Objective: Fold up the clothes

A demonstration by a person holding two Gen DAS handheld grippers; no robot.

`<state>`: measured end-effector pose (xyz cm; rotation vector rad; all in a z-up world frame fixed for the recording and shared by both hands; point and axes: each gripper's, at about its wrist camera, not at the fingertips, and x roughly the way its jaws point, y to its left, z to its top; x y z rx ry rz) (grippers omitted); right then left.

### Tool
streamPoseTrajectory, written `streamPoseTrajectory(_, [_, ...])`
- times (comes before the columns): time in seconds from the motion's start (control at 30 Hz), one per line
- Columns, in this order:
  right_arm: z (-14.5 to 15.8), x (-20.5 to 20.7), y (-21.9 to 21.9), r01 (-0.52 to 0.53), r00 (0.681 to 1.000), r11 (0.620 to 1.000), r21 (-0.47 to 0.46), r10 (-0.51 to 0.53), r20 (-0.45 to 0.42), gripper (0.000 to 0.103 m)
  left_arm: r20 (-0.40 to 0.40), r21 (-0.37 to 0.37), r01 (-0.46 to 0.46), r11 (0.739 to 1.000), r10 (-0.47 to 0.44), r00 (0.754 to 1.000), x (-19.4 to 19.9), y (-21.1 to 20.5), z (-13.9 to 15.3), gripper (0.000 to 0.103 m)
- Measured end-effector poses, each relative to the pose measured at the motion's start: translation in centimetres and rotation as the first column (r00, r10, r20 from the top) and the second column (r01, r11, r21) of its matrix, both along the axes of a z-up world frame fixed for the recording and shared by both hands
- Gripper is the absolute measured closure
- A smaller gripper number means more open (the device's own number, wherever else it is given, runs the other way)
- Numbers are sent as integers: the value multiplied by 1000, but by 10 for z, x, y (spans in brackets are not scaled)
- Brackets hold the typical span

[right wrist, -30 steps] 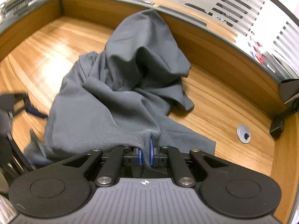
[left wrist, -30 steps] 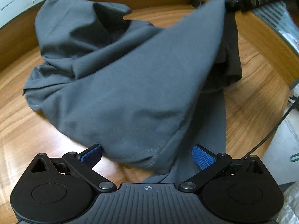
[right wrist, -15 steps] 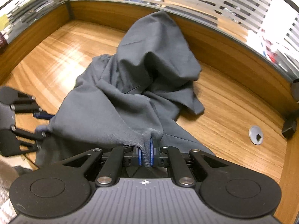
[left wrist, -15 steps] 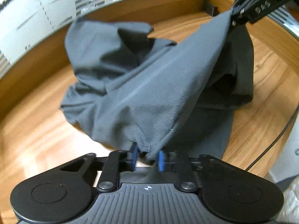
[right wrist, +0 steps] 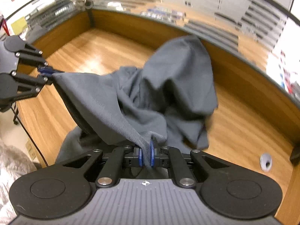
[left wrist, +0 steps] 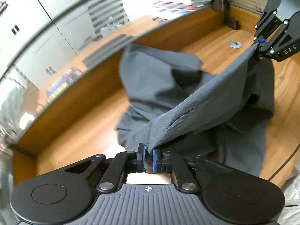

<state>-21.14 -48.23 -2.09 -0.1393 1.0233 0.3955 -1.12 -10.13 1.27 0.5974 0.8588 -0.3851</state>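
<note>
A dark grey garment lies crumpled on the wooden desk, with one hemmed edge lifted and stretched between both grippers. My left gripper is closing, its blue pads pinching a corner of that edge. In the right wrist view the left gripper appears at the left, holding the same corner. My right gripper is shut on the other end of the edge of the garment. It also shows as the right gripper at the upper right of the left wrist view. The rest of the cloth sags onto the desk.
A raised wooden rim topped by a glass partition curves around the desk's far side. A round cable grommet sits right of the garment, and a black stand is in the corner. A black cable hangs over the near edge.
My left gripper went from wide open around the hem to pinched on it, then rose with it. The right gripper lifted slightly, and the edge now stretches between them.
</note>
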Motion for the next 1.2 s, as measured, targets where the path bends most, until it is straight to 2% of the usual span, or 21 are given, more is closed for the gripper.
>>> streamPoseTrajectory(0.17, [21, 23, 13, 27, 996, 999, 21, -29, 88, 94, 86, 61, 23, 998, -29, 996, 35, 11, 28, 94])
streamPoseTrajectory(0.3, [45, 36, 19, 48, 986, 998, 35, -52, 156, 94, 165, 109, 66, 992, -84, 983, 47, 16, 56, 95])
streamPoseTrajectory(0.4, [59, 42, 19, 49, 983, 998, 34, -54, 174, 94, 163, 117, 111, 987, -130, 978, 47, 17, 70, 96])
streamPoseTrajectory(0.47, [63, 43, 18, 45, 986, 999, 24, -48, 161, 94, 162, 123, 141, 982, -160, 974, 38, 16, 69, 97])
streamPoseTrajectory(0.6, [46, 38, 9, 46, 996, 999, -23, -44, 80, 94, 93, 115, 177, 978, -187, 978, 24, 19, 40, 97])
streamPoseTrajectory(0.7, [25, 21, 7, 62, 998, 996, -64, -61, 14, 94, 12, 75, 167, 983, -168, 986, 9, 24, 14, 93])
streamPoseTrajectory(0.83, [-9, -10, -2, 91, 993, 988, -122, -98, -61, 94, -65, 60, 145, 988, -142, 988, -16, 31, -26, 91])
streamPoseTrajectory(0.93, [-39, -36, -9, 103, 987, 979, -174, -121, -101, 94, -119, 65, 117, 991, -109, 987, -26, 32, -63, 75])
streamPoseTrajectory(1.0, [-58, -53, -13, 110, 984, 973, -204, -136, -118, 94, -143, 56, 81, 995, -72, 987, -31, 35, -80, 57])
streamPoseTrajectory(1.07, [-74, -66, -14, 112, 981, 968, -227, -144, -128, 94, -164, 26, 40, 999, -35, 986, -28, 40, -94, 44])
streamPoseTrajectory(1.2, [-99, -75, -17, 136, 977, 960, -246, -171, -127, 94, -148, -13, -39, 999, 37, 988, -20, 50, -117, 32])
